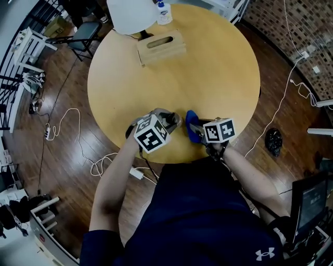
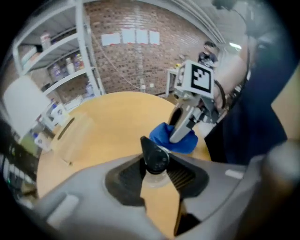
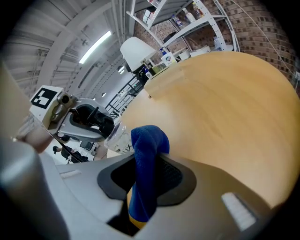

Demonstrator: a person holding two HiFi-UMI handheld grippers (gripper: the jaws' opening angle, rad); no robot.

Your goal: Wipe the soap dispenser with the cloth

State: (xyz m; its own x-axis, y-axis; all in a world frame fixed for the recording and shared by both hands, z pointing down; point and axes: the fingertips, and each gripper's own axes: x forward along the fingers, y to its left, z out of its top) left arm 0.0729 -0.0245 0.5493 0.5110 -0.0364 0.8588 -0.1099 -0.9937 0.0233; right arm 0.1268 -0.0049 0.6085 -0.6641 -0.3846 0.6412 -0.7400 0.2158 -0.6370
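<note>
A clear soap dispenser with a black pump head (image 2: 154,157) stands between the jaws of my left gripper (image 2: 157,176), which is shut on its neck. In the head view the dispenser (image 1: 172,120) is near the round table's front edge. My right gripper (image 3: 144,185) is shut on a blue cloth (image 3: 147,154) that hangs folded over its jaws. The cloth (image 1: 192,124) is just right of the dispenser, a small gap apart. The right gripper view shows the clear bottle (image 3: 116,136) under the left gripper. From the left gripper view the cloth (image 2: 165,137) bunches below the right gripper's fingers (image 2: 183,125).
The wooden round table (image 1: 208,67) carries a wooden tissue box (image 1: 161,47), a white lamp shade (image 1: 132,15) and a small bottle (image 1: 164,13) at its far edge. A folding chair (image 1: 83,34) and cables (image 1: 67,122) lie on the wood floor at left. Shelving (image 2: 61,65) stands behind.
</note>
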